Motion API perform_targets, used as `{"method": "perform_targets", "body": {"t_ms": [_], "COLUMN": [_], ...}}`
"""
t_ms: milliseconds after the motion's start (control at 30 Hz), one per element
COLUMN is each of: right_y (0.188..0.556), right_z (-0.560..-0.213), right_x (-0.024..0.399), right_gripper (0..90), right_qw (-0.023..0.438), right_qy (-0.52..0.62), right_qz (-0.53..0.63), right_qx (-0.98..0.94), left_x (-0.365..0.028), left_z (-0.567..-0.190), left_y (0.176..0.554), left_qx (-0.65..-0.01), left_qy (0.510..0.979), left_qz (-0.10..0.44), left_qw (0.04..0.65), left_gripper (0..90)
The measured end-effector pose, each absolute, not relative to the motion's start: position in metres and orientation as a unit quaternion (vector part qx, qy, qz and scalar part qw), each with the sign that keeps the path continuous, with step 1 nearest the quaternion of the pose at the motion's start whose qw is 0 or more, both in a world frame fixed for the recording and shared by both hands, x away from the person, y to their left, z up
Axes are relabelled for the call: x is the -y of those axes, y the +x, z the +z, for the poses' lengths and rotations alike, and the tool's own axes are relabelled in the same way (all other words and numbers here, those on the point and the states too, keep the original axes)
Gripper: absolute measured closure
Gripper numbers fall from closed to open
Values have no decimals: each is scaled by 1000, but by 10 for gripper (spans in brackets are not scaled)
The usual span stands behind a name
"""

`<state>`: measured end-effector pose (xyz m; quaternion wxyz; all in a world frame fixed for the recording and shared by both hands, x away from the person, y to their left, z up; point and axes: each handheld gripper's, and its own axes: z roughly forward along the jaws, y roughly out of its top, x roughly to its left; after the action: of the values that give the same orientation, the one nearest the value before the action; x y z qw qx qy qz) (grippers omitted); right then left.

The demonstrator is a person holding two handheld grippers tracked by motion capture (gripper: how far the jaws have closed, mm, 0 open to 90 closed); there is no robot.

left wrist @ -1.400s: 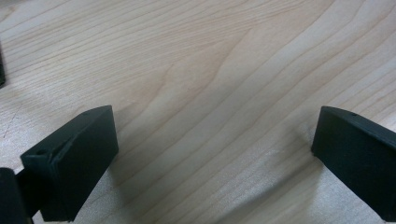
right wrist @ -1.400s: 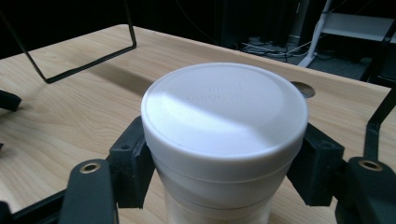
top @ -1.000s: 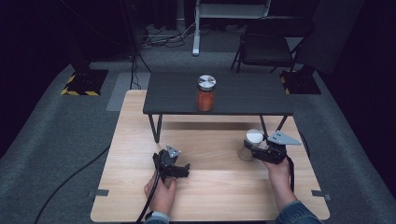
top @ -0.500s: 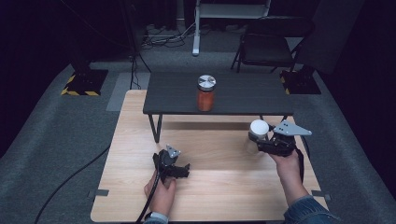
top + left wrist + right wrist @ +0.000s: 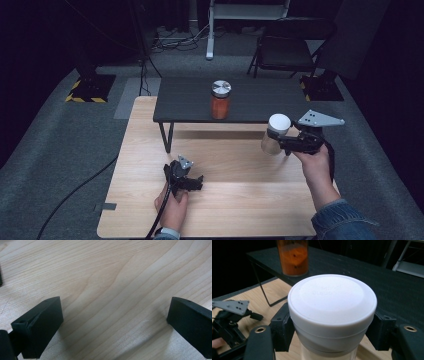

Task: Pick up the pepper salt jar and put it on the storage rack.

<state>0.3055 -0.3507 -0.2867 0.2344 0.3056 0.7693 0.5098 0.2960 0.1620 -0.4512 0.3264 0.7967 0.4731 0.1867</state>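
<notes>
While we hold the white-lidded jar [image 5: 275,133] clear of the wooden counter [image 5: 240,200], it hangs in the air near the front edge of the dark shelf [image 5: 250,100], clamped just under its lid by our right gripper [image 5: 278,138]. In the right gripper view the jar [image 5: 332,312] stands upright between the two black jaws, which press on its sides from left and right, with the lid sitting above them.

We judge the main risk to be a slip: the wall looks smooth and the jaws bear on a narrow band below the lid, so a quick swing or a tilt of the wrist could let the jar slide down or twist out. A second risk is the shelf edge; brought in too low, the jar's base could catch it and be knocked loose. The orange jar [image 5: 220,100] with the metal lid already stands on the shelf, well to the left of ours, so only a path drifting left would threaten a bump.

Our left gripper [image 5: 186,176] rests on the wooden counter, well apart from the jar, its jaws spread wide over bare wood with nothing between them.
</notes>
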Motion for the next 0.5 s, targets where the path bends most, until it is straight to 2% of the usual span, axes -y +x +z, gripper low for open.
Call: {"method": "perform_targets", "body": {"t_ms": [500], "right_y": [321], "right_z": [-233], "right_x": [329], "right_gripper": [331], "right_qw": [219], "right_qy": [280], "right_qz": [521], "right_qx": [-776], "left_x": [-162], "left_z": [-451], "left_y": [296], "left_qx": [-474], "left_qy": [796], "left_qz": [187], "left_qw": [327], "left_gripper": [3]}}
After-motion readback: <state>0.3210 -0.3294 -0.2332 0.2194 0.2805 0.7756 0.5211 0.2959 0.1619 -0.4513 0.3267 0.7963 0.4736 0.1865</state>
